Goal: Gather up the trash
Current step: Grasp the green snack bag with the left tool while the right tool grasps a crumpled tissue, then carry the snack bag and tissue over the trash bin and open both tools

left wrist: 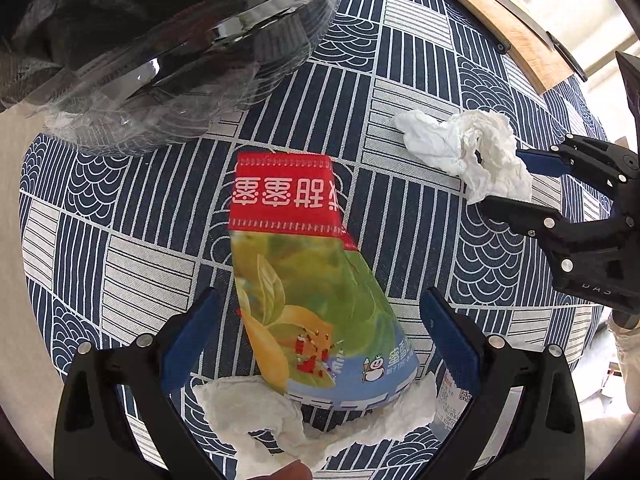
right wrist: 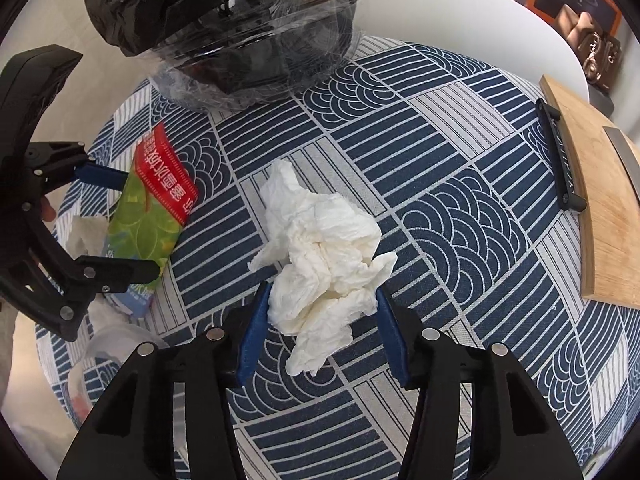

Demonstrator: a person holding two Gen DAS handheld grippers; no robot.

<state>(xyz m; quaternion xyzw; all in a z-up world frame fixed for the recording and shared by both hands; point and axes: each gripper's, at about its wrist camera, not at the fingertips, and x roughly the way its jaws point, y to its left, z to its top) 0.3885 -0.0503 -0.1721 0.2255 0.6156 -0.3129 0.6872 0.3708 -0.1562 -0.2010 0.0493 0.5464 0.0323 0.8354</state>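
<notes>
The left gripper [left wrist: 316,336] stands wide open over a flattened paper cup [left wrist: 304,264] that lies between its blue pads [left wrist: 188,336], neither pad touching it. A second wad of tissue [left wrist: 264,416] lies under the near end of the cup, just below this gripper. The right gripper [right wrist: 320,320] is partly closed around a crumpled tissue [right wrist: 320,256]; its pads sit against the sides of the wad, though I cannot tell whether they grip it firmly or only brush it. Beyond both grippers, at the far edge of the patterned tablecloth [right wrist: 440,152], stands the trash bin [right wrist: 240,28] with its black bag. A wooden board [right wrist: 600,200] lies well off to the right of the right gripper.

The likely troubles, as I judge them: the tissue is soft and loose, so a pinch on its outer folds alone could let the bulk sag and drop on the way to the bin. The cup is slick and flat; if the left pads close across its broad face and not its edges, it could skid out or buckle. Closing low could also catch the tissue beneath, or snag the cloth and drag it. The two grippers are near each other, so lifting together risks a knock.
</notes>
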